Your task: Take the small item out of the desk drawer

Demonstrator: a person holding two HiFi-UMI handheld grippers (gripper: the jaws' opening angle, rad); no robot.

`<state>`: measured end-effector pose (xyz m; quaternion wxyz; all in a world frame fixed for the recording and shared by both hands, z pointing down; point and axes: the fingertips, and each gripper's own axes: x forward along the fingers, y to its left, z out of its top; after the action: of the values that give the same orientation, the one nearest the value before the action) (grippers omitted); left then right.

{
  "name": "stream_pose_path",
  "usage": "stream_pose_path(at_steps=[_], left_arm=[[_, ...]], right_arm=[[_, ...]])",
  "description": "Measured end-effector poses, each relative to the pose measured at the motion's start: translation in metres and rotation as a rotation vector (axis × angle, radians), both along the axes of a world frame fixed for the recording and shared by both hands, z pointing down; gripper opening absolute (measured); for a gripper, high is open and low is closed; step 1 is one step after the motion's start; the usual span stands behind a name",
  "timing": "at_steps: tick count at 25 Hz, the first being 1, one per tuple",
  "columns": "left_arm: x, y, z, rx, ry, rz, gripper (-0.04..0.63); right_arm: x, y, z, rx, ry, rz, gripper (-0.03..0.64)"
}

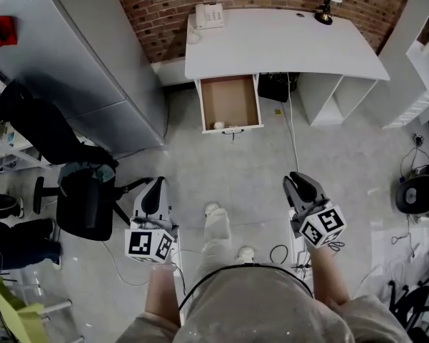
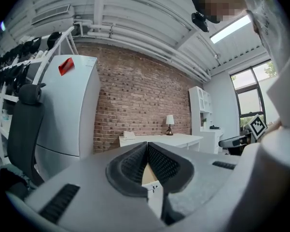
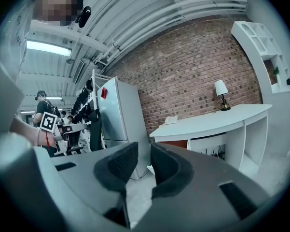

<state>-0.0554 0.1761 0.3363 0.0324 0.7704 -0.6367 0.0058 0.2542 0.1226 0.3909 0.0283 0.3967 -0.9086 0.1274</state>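
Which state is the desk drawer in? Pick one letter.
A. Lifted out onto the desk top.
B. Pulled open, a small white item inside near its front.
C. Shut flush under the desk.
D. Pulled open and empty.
B: the head view shows the drawer pulled out from under the desk, with a small white item lying inside by its front panel.

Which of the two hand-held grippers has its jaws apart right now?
The right hand-held gripper: a narrow empty gap shows between its pads, while on the left hand-held gripper the pads meet at their tips.
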Motion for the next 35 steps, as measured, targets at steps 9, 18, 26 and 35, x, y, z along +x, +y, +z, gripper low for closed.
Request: stream_pose_path(at_steps=[9,18,26,35], left_arm=[[-0.036,-0.085,0.015,-0.031,0.034,0.038,0.006],[-0.071,-0.16,0.033,-0.06,0.051,0.1,0.006],[-0.099,-0.211,0.052,-0.087,0.051,0.157,0.006],[-0.118,-0.249,0.078,-0.108,0.062,0.18,0.006]], right_arm=[[-0.053,-0.069,0.015,-0.06,0.036,0.0,0.091],[-0.104,-0.123,0.046,-0.154,0.051,0.034,0.092],[-0.14,-0.163,0.066,-0.203,0.063,0.075,0.092],[-0.169,-0.194,0.096,-0.258,0.079,0.105,0.092]])
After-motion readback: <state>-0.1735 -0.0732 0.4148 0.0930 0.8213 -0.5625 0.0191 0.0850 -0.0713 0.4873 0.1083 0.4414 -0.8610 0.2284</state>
